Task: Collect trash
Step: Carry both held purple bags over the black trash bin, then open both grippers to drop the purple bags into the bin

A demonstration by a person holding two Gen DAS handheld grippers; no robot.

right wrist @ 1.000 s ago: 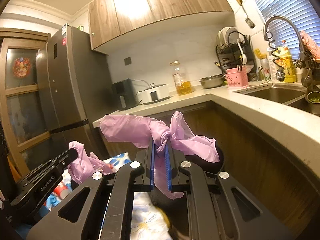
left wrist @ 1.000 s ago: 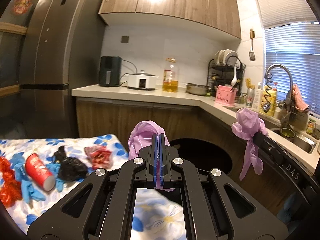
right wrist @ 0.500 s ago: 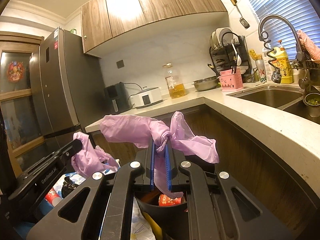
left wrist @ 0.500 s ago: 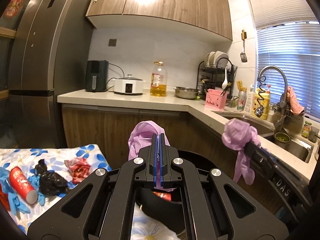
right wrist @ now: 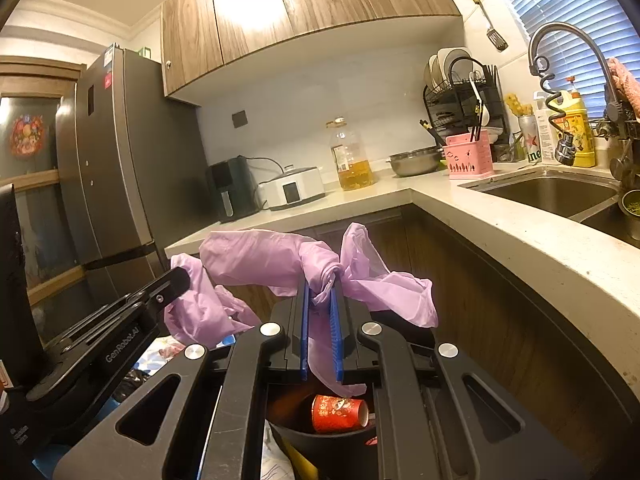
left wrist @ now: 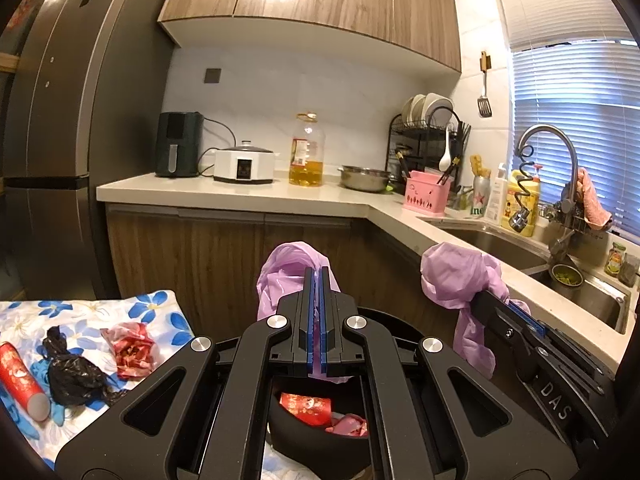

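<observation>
My left gripper is shut on a crumpled purple glove that bulges above its fingertips. To its right, my right gripper is shut on a second purple glove, whose ends hang either side of the blue pads. Both grippers hang over a black bin; inside it lie a red cup and pink scraps. In the right wrist view the left gripper sits at the left with its glove, above the bin and the cup.
On the flowered tablecloth at the left lie a red cup, a black bag, a red wrapper and a blue glove. Counter and cabinets stand behind, the sink at the right, the fridge at the left.
Both grippers have shifted right, off the table's edge and over the bin, carrying their gloves. The bin's inside with the red cup has come into view. Neither grip has changed.
</observation>
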